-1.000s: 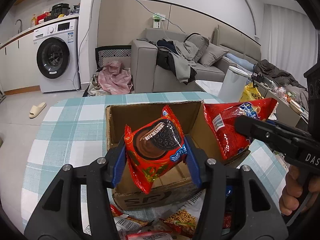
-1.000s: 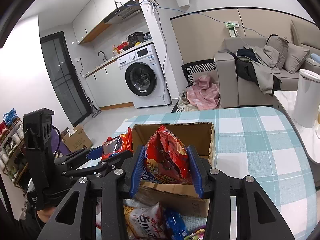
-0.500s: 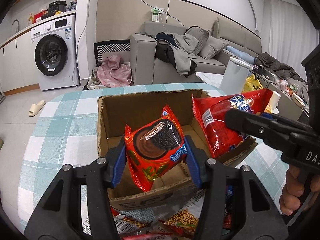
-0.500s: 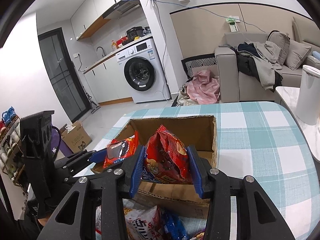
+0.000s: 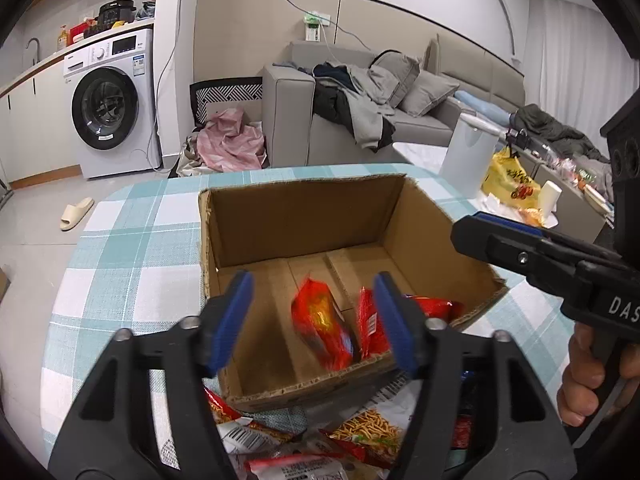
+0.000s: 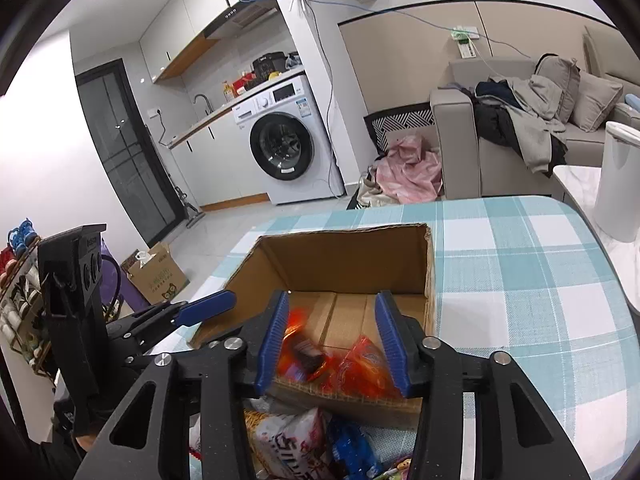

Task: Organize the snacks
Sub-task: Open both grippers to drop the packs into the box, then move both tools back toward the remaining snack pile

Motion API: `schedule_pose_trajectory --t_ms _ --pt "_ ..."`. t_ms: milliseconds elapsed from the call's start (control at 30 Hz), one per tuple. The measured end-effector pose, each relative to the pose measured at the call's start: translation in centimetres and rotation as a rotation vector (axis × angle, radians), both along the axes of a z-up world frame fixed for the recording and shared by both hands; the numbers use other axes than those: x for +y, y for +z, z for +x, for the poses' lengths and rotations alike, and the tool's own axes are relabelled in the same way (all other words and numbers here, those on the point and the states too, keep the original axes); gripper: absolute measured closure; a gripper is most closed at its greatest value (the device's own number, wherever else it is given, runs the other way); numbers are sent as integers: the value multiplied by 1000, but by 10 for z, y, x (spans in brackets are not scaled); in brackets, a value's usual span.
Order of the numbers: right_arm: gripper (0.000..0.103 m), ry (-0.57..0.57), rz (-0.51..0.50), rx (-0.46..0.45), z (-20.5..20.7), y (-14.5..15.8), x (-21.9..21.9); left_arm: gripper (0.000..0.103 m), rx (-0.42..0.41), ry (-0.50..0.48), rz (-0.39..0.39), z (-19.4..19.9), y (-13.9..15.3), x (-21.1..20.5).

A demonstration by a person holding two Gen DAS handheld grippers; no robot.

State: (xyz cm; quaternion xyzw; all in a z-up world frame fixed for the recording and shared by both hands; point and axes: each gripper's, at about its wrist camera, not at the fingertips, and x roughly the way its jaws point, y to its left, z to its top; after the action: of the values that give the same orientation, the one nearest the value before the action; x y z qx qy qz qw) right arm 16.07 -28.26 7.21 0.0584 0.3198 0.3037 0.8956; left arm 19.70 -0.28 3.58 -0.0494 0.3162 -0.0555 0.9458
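An open cardboard box (image 5: 304,216) (image 6: 348,260) stands on the checked tablecloth. Two red snack packets, motion-blurred, lie loose inside near its front wall: one (image 5: 320,328) (image 6: 304,352) under my left gripper, the other (image 5: 370,328) (image 6: 360,364) beside it. My left gripper (image 5: 312,278) hangs over the box's near part, its jaws opening with nothing pressed between the blue pads. My right gripper (image 6: 333,296) hovers over the box's front edge, jaws also opening and free of the packets. Each gripper shows in the other's view, at the box's side (image 5: 476,232) (image 6: 212,304).
A heap of snack packets (image 5: 360,432) (image 6: 304,436) lies on the table in front of the box. The table (image 5: 120,280) (image 6: 520,280) stretches left and right of the box. A hand (image 5: 580,380) holds the right gripper. A sofa, a washing machine and a white bin stand beyond.
Both grippers let go: the cookie packet left the left jaws and the red packet left the right jaws, and both dropped into the box. The jaws have widened.
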Motion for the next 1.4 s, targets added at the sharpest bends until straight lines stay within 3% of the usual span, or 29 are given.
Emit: schedule_pose_trajectory --t_ms 67,100,200,233,333,667,967,1400 --pt "52 -10 -14 -14 -4 4 -3 20 -16 8 4 -8 5 1" --pt "46 -12 -22 -20 -7 5 -5 19 -28 12 9 -13 9 2" --pt "12 -12 -28 -23 -15 8 -10 11 -40 23 25 -28 17 3" --pt "5 -12 -19 -21 -19 8 -13 2 -48 35 33 -33 19 4" --pt "1 1 -16 -6 -28 7 -18 1 -86 50 50 -55 27 3" --pt "0 -17 -107 2 -59 -3 -26 1 -68 49 41 -108 26 10" --pt "0 -23 -176 45 -83 -21 -36 1 -45 43 85 -142 10 14" --pt "0 -40 -196 65 -88 -33 -54 1 3 43 72 -143 -6 21"
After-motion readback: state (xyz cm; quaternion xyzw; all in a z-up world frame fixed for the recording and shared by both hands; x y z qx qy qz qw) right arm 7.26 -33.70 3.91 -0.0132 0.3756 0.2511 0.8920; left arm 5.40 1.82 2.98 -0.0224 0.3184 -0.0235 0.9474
